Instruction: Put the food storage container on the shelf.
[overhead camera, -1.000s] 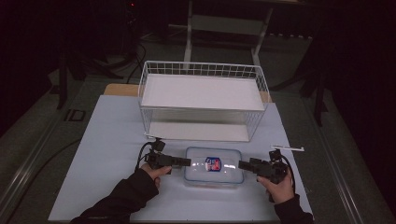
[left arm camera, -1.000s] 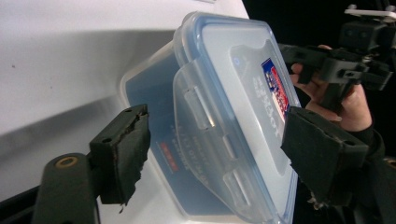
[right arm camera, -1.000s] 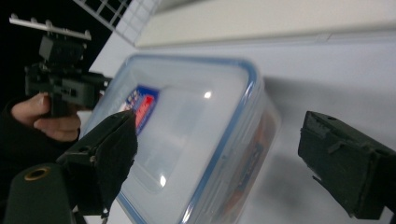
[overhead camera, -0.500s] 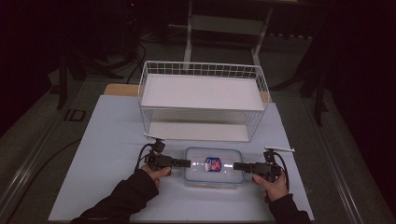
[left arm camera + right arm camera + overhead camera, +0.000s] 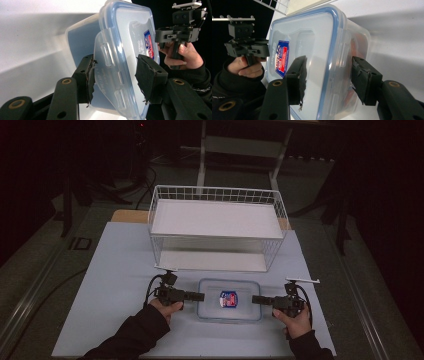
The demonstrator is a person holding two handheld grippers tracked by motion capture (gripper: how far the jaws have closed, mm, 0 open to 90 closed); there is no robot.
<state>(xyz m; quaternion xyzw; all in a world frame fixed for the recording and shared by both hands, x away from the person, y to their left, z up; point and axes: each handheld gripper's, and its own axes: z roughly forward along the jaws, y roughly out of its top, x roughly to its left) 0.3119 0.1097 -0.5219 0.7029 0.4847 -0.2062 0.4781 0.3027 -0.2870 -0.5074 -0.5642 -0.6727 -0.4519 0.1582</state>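
Counting first: one clear plastic container (image 5: 229, 299) with a blue-rimmed lid, one white wire basket (image 5: 217, 226), two grippers, two hands. The container lies flat on the pale sheet (image 5: 110, 285) near the person's edge of the table, just in front of the basket, with the left gripper (image 5: 200, 296) at its left end and the right gripper (image 5: 254, 299) at its right end. A single red and blue label (image 5: 228, 299) sits on the lid.

Both sets of jaws have just been closing. In the left gripper view the lid's end flap (image 5: 108, 75) stands between the two pads (image 5: 89, 76); one pad touches the flap's edge, the other seems to stand just off the lid's rim, so I cannot tell whether the left jaws truly pinch. In the right gripper view the jaws straddle the container's end, one pad (image 5: 298, 78) over the lid and the other (image 5: 362, 80) beside the wall, with gaps visible on both sides, so they stand spread around it without pressing.

Something reddish shows through the container's wall in the right gripper view, too blurred to identify. The label's print is unreadable. Sleeves are cut off by the high view's bottom edge.

The sheet covers a wooden tabletop (image 5: 123, 215) whose corner peeks out at the back left. Beyond it the room is dark, with a metal stand (image 5: 240, 145) and floor cables (image 5: 145, 175) barely visible.
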